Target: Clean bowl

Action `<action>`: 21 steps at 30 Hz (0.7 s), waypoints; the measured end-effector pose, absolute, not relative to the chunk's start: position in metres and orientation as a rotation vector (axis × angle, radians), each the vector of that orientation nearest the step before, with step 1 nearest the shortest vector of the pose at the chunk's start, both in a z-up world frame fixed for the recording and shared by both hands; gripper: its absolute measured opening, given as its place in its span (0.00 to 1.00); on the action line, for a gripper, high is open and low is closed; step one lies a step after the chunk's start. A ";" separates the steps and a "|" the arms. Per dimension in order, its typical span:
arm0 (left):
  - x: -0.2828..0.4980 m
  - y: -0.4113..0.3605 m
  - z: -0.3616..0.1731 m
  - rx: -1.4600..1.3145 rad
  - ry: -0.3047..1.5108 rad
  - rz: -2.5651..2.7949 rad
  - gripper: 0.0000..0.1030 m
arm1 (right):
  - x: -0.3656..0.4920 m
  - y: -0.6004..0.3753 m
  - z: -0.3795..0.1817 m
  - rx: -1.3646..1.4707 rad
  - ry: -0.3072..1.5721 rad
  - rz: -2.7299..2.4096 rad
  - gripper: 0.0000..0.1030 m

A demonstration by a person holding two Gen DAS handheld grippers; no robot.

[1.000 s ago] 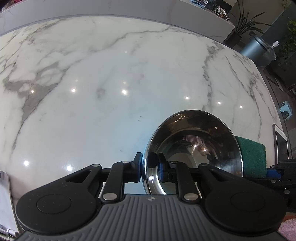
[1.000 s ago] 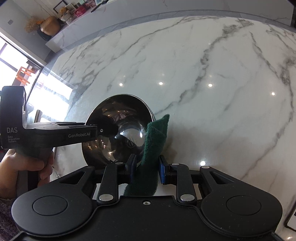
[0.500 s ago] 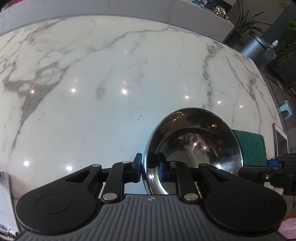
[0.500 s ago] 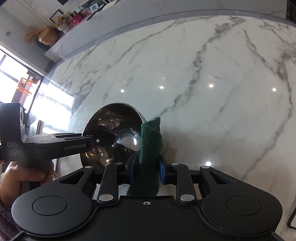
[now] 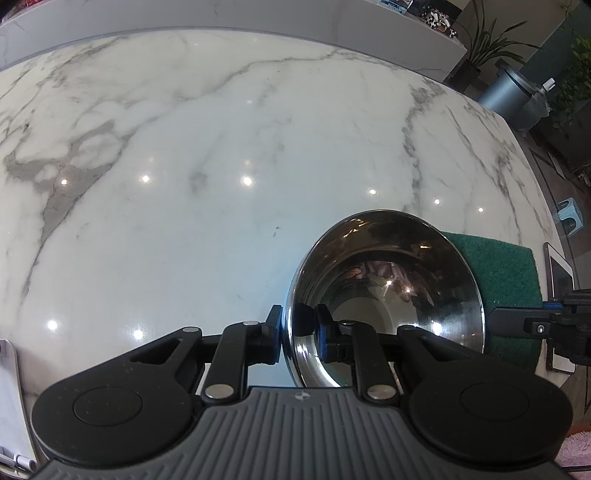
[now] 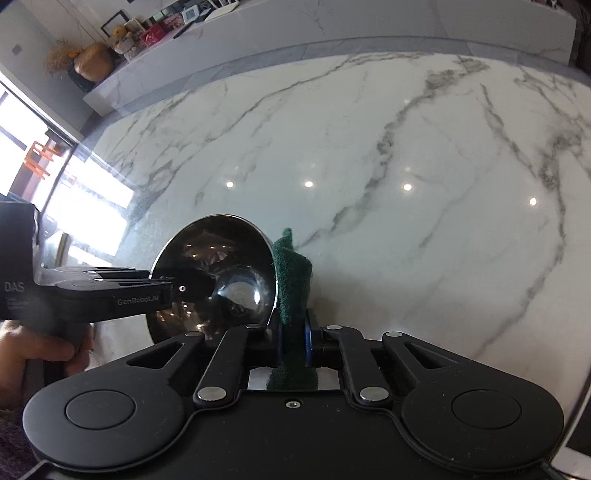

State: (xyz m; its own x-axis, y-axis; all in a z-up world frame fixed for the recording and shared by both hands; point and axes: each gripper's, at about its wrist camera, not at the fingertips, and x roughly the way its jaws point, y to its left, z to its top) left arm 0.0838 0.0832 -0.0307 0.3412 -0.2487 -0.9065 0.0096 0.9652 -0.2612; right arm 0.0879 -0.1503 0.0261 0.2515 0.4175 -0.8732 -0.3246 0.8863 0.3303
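A shiny steel bowl (image 5: 388, 295) is held tilted above the marble counter (image 5: 221, 166). My left gripper (image 5: 297, 328) is shut on its near rim, one finger inside and one outside. My right gripper (image 6: 293, 338) is shut on a dark green scouring pad (image 6: 291, 280), which stands upright just right of the bowl (image 6: 218, 280), outside its rim. In the left wrist view the pad (image 5: 502, 273) shows behind the bowl's right edge, with the right gripper's fingers (image 5: 517, 325) reaching in from the right.
A white tablet or phone (image 5: 561, 273) lies at the counter's right edge. A white tray with pens (image 5: 11, 424) is at the lower left. A pink cloth (image 5: 576, 450) is at the lower right. A raised marble ledge (image 6: 332, 22) runs along the back.
The right gripper has drawn the pad out of the bowl to the right, past the rim. The bowl has tipped a little more upright in the left gripper.
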 end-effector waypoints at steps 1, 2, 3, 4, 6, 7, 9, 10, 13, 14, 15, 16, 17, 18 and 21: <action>0.084 0.083 -0.031 -0.225 1.214 -0.170 0.16 | 0.088 -0.150 0.026 0.080 1.217 0.508 0.07; 0.084 0.083 -0.031 -0.224 1.213 -0.169 0.16 | 0.087 -0.150 0.026 0.080 1.223 0.516 0.07; 0.084 0.083 -0.031 -0.224 1.213 -0.169 0.16 | 0.087 -0.151 0.026 0.080 1.228 0.524 0.07; 0.084 0.083 -0.031 -0.225 1.214 -0.168 0.16 | 0.086 -0.151 0.026 0.078 1.235 0.529 0.07; 0.084 0.083 -0.031 -0.225 1.213 -0.167 0.16 | 0.084 -0.151 0.026 0.068 1.253 0.526 0.07; 0.084 0.083 -0.031 -0.225 1.213 -0.166 0.16 | 0.083 -0.152 0.026 0.070 1.267 0.528 0.07; 0.083 0.083 -0.031 -0.226 1.212 -0.164 0.16 | 0.082 -0.154 0.023 0.092 1.297 0.532 0.07; 0.083 0.083 -0.031 -0.228 1.213 -0.163 0.16 | 0.081 -0.155 0.021 0.114 1.313 0.534 0.07; 0.083 0.083 -0.031 -0.228 1.212 -0.161 0.16 | 0.079 -0.159 0.013 0.186 1.367 0.539 0.07; 0.083 0.083 -0.031 -0.228 1.211 -0.160 0.16 | 0.078 -0.161 0.008 0.231 1.395 0.539 0.07; 0.083 0.083 -0.031 -0.227 1.211 -0.159 0.16 | 0.078 -0.163 0.005 0.270 1.418 0.539 0.07; 0.083 0.083 -0.031 -0.227 1.211 -0.159 0.16 | 0.078 -0.165 0.003 0.302 1.430 0.536 0.07; 0.083 0.083 -0.031 -0.227 1.211 -0.159 0.16 | 0.078 -0.168 0.001 0.338 1.440 0.531 0.07; 0.083 0.083 -0.031 -0.227 1.212 -0.159 0.16 | 0.079 -0.170 0.001 0.360 1.439 0.524 0.07; 0.082 0.082 -0.030 -0.217 1.217 -0.161 0.16 | 0.086 -0.174 0.006 0.390 1.415 0.501 0.07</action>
State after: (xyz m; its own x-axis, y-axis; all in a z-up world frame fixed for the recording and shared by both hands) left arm 0.0824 0.0820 -0.0301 0.3396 -0.2382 -0.9099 0.0063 0.9680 -0.2510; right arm 0.0856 -0.1745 0.0060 0.0821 0.5475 -0.8328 -0.0981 0.8360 0.5399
